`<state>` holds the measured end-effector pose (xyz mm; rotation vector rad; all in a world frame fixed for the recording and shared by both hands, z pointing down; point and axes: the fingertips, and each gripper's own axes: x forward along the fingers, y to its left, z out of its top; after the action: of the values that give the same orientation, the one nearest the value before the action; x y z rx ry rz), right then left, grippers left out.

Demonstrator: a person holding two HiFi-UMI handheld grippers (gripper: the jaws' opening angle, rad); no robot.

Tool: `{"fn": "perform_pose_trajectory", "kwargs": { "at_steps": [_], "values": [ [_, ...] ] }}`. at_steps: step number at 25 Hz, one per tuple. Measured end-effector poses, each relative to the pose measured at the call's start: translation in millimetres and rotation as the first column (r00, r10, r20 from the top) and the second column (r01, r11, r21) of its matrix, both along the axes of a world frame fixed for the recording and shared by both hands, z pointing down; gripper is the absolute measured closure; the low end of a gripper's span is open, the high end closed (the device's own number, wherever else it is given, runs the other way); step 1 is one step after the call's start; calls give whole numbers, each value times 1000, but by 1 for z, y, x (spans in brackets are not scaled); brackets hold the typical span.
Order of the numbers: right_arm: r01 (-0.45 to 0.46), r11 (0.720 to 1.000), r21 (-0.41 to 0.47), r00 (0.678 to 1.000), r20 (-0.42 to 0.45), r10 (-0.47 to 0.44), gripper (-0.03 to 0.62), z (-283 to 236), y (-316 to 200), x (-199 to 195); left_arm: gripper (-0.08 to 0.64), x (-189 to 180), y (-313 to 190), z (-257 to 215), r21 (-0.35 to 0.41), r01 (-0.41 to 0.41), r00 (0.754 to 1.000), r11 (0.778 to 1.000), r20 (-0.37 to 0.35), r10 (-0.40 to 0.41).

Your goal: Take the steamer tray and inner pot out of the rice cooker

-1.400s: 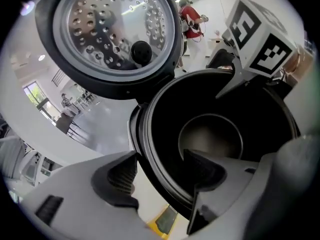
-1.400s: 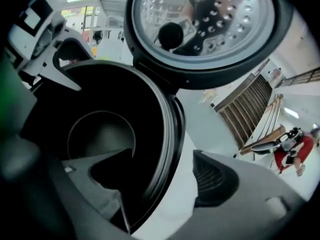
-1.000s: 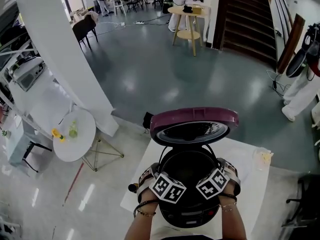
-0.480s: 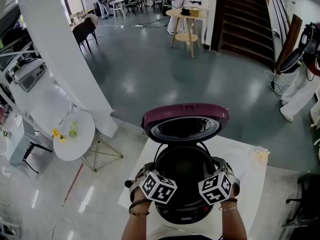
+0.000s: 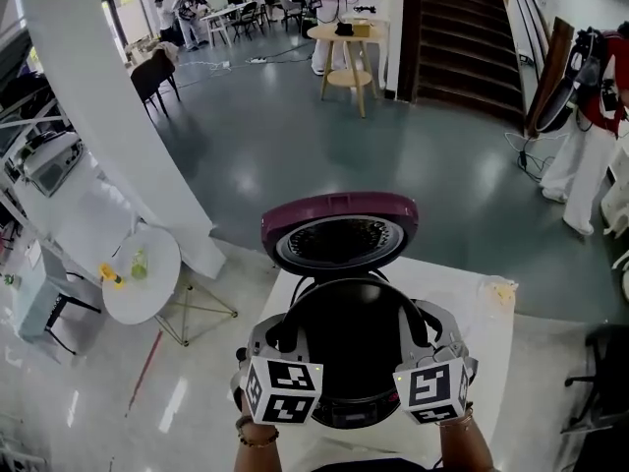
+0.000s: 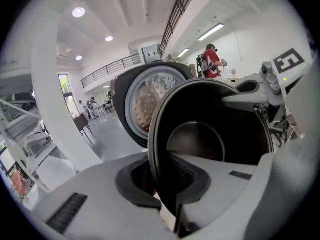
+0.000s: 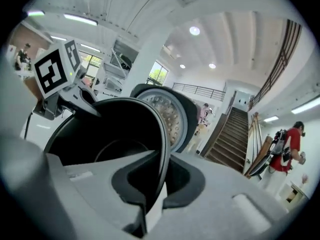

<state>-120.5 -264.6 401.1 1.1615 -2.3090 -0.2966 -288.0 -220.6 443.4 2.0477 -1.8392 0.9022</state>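
Observation:
The rice cooker stands on a white table point(image 5: 470, 315) with its maroon lid point(image 5: 339, 226) tipped open at the back. The black inner pot point(image 5: 346, 342) is raised above the cooker body point(image 5: 342, 416), held by its rim on two sides. My left gripper point(image 5: 275, 340) is shut on the left rim and my right gripper point(image 5: 423, 332) on the right rim; both pairs of jaws have just closed on it. In the left gripper view the rim point(image 6: 159, 149) is clamped in the left gripper point(image 6: 167, 186). The right gripper point(image 7: 156, 184) pinches the thin rim point(image 7: 162, 134). The pot's inside is bare down to its bottom.
A small pale object point(image 5: 496, 291) lies near the table's right edge. A low round white table point(image 5: 142, 273) and a thick white column point(image 5: 108, 116) stand to the left. Farther off are a wooden table point(image 5: 344, 32), stairs point(image 5: 462, 37) and a person point(image 5: 590, 116).
Both grippers have come up and toward me with the inner pot between them. The pot now stands higher over the cooker body, and the cubes sit lower in the head view.

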Motion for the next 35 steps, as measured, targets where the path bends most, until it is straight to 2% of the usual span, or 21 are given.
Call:
{"fn": "perform_pose_trajectory", "kwargs": {
  "at_steps": [3, 8, 13, 20, 24, 27, 32, 35],
  "values": [
    [4, 999, 51, 999, 40, -6, 581, -22, 10, 16, 541, 16, 7, -21, 52, -14, 1000, 999, 24, 12],
    [-51, 995, 90, 996, 75, 45, 584, -42, 20, 60, 541, 58, 8, -41, 108, -71, 997, 992, 32, 68],
    [-137, 985, 103, 988, 81, 129, 584, -53, 31, 141, 541, 136, 4, -50, 149, -179, 984, 973, 25, 177],
    [-264, 959, 106, 962, 92, 255, 585, -53, 58, 247, 538, 243, 7, -46, 148, -317, 948, 937, 13, 318],
    [-318, 945, 70, 945, 104, 310, 584, -40, 77, 301, 538, 296, 18, -37, 116, -378, 926, 918, 34, 377],
    [-344, 939, 11, 936, 87, 342, 584, -18, 90, 334, 537, 329, 31, -17, 69, -412, 911, 908, 32, 411],
    [-365, 922, -129, 929, 14, 369, 584, 36, 109, 375, 525, 373, 53, 36, -68, -469, 882, 880, 12, 471],
    [-368, 904, -220, 925, 16, 380, 584, 68, 120, 391, 525, 390, 65, 68, -141, -483, 875, 864, -23, 484]
  ]
}}
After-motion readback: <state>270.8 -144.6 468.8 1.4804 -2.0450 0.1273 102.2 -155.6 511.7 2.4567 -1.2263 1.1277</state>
